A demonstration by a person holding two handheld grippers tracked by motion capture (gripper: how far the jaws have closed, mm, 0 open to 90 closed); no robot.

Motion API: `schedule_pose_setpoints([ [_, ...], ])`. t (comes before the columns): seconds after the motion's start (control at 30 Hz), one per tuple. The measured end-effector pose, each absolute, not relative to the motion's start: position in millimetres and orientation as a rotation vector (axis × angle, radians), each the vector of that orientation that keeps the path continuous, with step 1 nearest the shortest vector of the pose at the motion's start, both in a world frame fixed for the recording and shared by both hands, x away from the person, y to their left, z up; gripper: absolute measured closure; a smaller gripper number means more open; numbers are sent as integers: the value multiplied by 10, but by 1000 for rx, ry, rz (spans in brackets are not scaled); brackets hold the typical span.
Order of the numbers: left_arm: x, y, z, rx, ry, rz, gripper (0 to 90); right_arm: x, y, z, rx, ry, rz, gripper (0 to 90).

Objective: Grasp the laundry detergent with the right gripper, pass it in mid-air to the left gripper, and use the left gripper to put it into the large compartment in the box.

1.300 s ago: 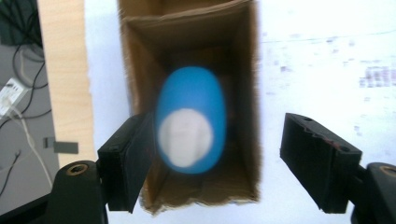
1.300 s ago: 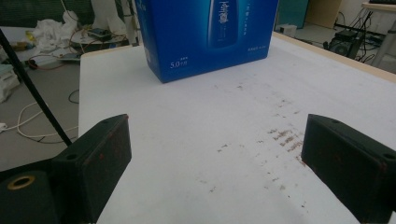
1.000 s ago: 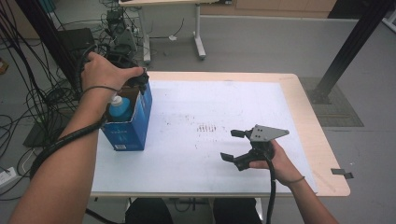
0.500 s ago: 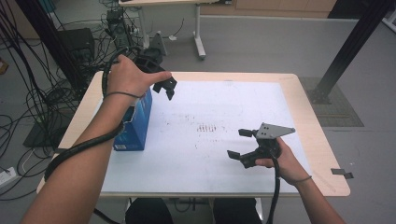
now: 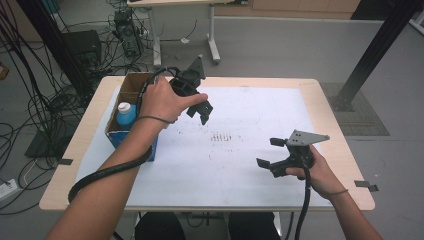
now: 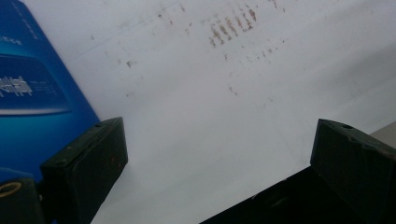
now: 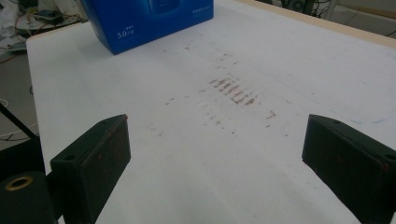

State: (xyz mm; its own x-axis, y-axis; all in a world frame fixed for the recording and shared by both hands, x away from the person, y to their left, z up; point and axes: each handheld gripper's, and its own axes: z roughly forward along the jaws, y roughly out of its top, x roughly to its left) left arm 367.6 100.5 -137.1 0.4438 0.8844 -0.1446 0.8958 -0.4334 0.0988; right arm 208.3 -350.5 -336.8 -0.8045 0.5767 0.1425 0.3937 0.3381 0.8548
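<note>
White paper covers the bench, marked near its middle with a patch of brownish smudges. Nearest the person, the right gripper is held low over the paper with its jaws wide apart and nothing between them; the smudges lie ahead of it and the blue box well beyond, toward the far left corner. Farther off, the left gripper hangs above the paper, its jaws having just been opening and now spread wide with only bare paper between them. The blue box stands just beside this gripper, on its left and apart from it. Inside the open box sits a bottle with a blue cap.
</note>
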Motion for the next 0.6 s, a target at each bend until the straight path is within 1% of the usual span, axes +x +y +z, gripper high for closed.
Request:
schedule_pose_setpoints([
  [0.27, 3594, 875, -1567, 2572, 1539, -100, 46, 2069, -3586, -3276, 912, 2416, 1398, 75],
  [0.6, 3552, 788, -1889, 2601, 1522, -152, 49, 2058, -3659, -3215, 951, 2415, 1339, 72],
])
